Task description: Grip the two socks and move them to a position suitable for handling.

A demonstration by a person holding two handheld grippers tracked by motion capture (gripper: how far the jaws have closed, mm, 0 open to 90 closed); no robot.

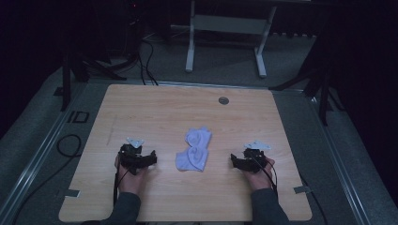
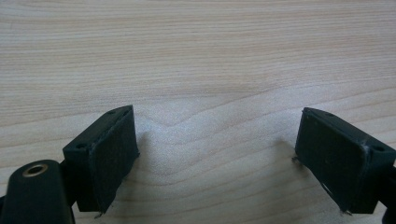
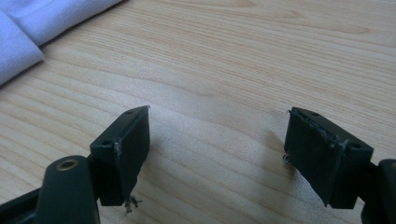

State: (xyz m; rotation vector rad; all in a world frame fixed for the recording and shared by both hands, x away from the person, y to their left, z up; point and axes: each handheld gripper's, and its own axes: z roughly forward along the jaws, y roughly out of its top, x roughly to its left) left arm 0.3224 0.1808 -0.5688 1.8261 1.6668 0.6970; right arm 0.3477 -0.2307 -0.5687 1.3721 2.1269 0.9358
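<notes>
A crumpled white cloth (image 1: 193,150) lies in the middle of the wooden table (image 1: 155,112), between the two hands. My left gripper (image 1: 151,159) rests on the table to the cloth's left, open, with bare wood between its jaws (image 2: 217,154). On the other side of the cloth, my right gripper (image 1: 233,161) also rests low and open over bare wood (image 3: 217,149). In the right gripper view a corner of the white cloth (image 3: 42,23) shows at the upper left, apart from the jaws.
A round grey grommet (image 1: 223,100) sits near the table's far edge. Beyond the table stands a white metal frame (image 1: 225,33) on the carpeted floor. Black cables (image 1: 70,145) and dark stands lie to the left.
</notes>
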